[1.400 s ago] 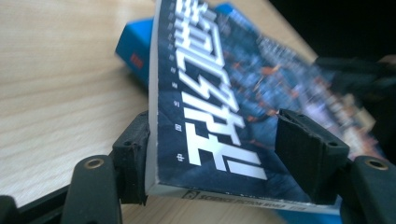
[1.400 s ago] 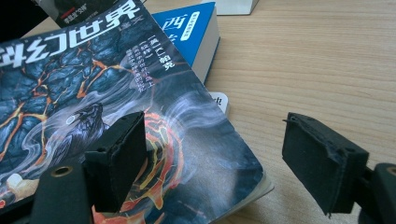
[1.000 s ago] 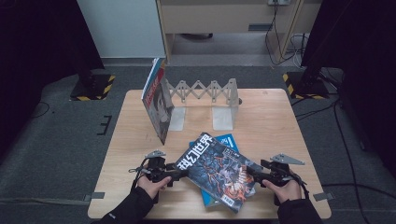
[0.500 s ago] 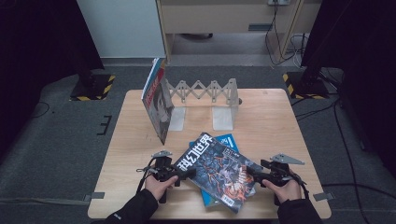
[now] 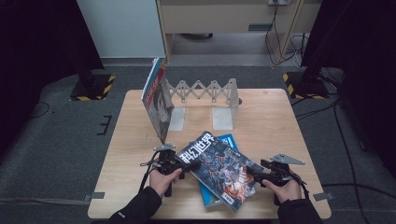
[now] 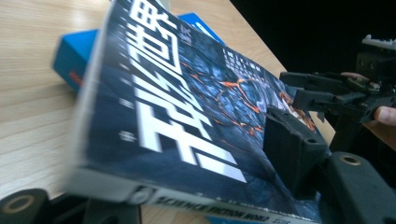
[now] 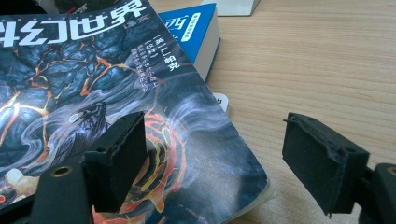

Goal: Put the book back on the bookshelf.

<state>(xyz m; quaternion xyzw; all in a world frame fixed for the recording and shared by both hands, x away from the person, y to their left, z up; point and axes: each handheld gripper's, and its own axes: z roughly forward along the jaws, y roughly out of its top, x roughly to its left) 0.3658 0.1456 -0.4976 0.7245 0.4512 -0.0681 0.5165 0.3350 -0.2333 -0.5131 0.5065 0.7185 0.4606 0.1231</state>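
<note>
A dark science-fiction magazine (image 5: 219, 170) lies askew on a blue book (image 5: 232, 141) near the table's front edge. My left gripper (image 5: 189, 165) is at the magazine's left corner. Its jaws have just been closing with that corner (image 6: 187, 116) between them. One pad (image 6: 292, 144) sits at the cover, the other is hidden underneath, and the gap is still wider than the magazine. My right gripper (image 7: 212, 126) stands open at the right corner, one pad (image 7: 121, 154) over the cover and the other above bare wood.
A white folding book rack (image 5: 205, 91) stands at the back of the wooden table (image 5: 271, 116). A second magazine (image 5: 159, 105) stands upright against its left end. The blue book (image 7: 191, 28) pokes out beyond the dark magazine, and the floor around is dark.
My left gripper has slid right onto the magazine's left corner, and its jaws have narrowed around it. The right gripper and the magazine's right side look the same.
</note>
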